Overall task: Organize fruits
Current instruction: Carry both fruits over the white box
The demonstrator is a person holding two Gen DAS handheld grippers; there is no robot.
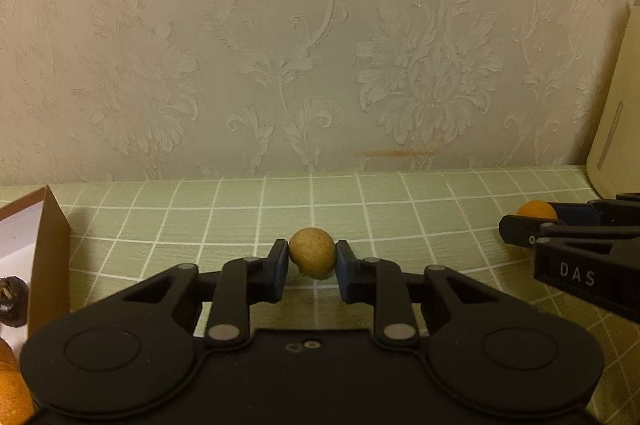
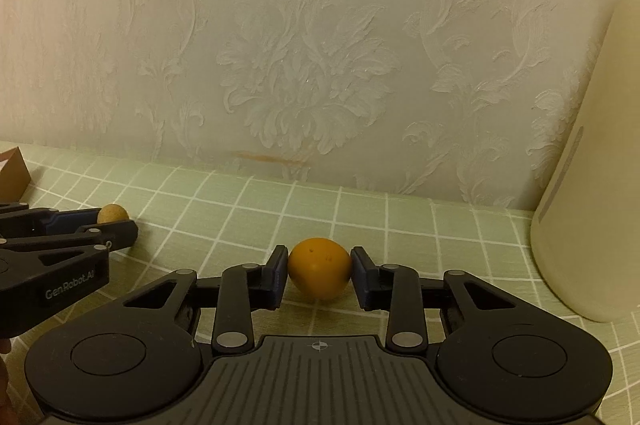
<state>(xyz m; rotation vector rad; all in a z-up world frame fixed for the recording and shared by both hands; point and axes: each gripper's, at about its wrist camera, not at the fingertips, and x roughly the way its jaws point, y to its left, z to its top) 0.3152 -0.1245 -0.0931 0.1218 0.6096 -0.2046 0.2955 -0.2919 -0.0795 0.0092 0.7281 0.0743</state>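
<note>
Pinching one fruit each on the green surface [image 1: 400, 193], the left tongs [image 1: 312, 259] hold a brown ball [image 1: 311, 252], the right tongs [image 2: 320, 271] an orange [image 2: 319, 272]; neither is in the box [image 1: 48, 249] at lower left yet.

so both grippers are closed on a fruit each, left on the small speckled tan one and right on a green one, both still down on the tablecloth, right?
Almost: the colour is wrong. The right gripper is shut on an orange fruit, not a green one, as the right wrist view shows. The rest holds: the left gripper is shut on the speckled tan fruit, both resting on the checked tablecloth.
</note>
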